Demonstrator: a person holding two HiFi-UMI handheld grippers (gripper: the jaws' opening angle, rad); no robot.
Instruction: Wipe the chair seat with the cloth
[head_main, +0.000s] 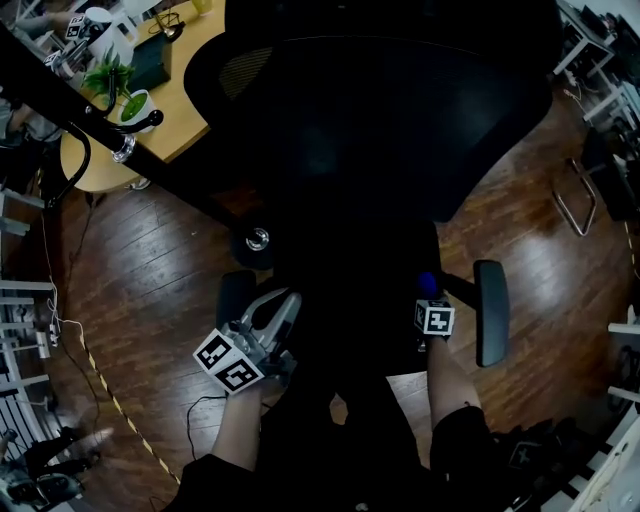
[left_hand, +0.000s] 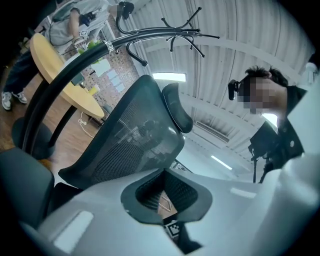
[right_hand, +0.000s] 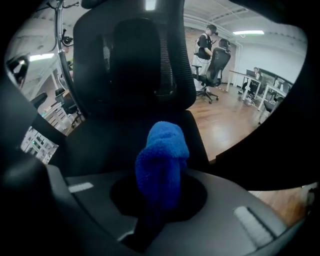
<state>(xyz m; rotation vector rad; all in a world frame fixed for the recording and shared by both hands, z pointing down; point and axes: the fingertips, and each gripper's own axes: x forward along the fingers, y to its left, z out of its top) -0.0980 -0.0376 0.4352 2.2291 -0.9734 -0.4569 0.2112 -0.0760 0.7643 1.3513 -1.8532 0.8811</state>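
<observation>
a: where's the cloth?

b: the blue cloth (right_hand: 162, 160) is bunched up and pinched in the right gripper (right_hand: 161, 194), whose fingers are clamped on it. from the head view it sits over the near right part of the chair seat (head_main: 355, 290), just beside the right armrest (head_main: 491, 312). i can't tell whether it touches the seat.

a: and the left one?

b: the left gripper (head_main: 278, 312) is at the near left edge of the seat, beside the left armrest (head_main: 235, 297). its fingers are closed with nothing between them, and its own view tilts up at the mesh backrest (left_hand: 130, 135) and headrest (left_hand: 177, 107).

a: anything else around?

b: a wooden floor (head_main: 160, 290), and a round wooden surface (head_main: 190, 80) far left with a potted plant (head_main: 115, 80) on it.
</observation>
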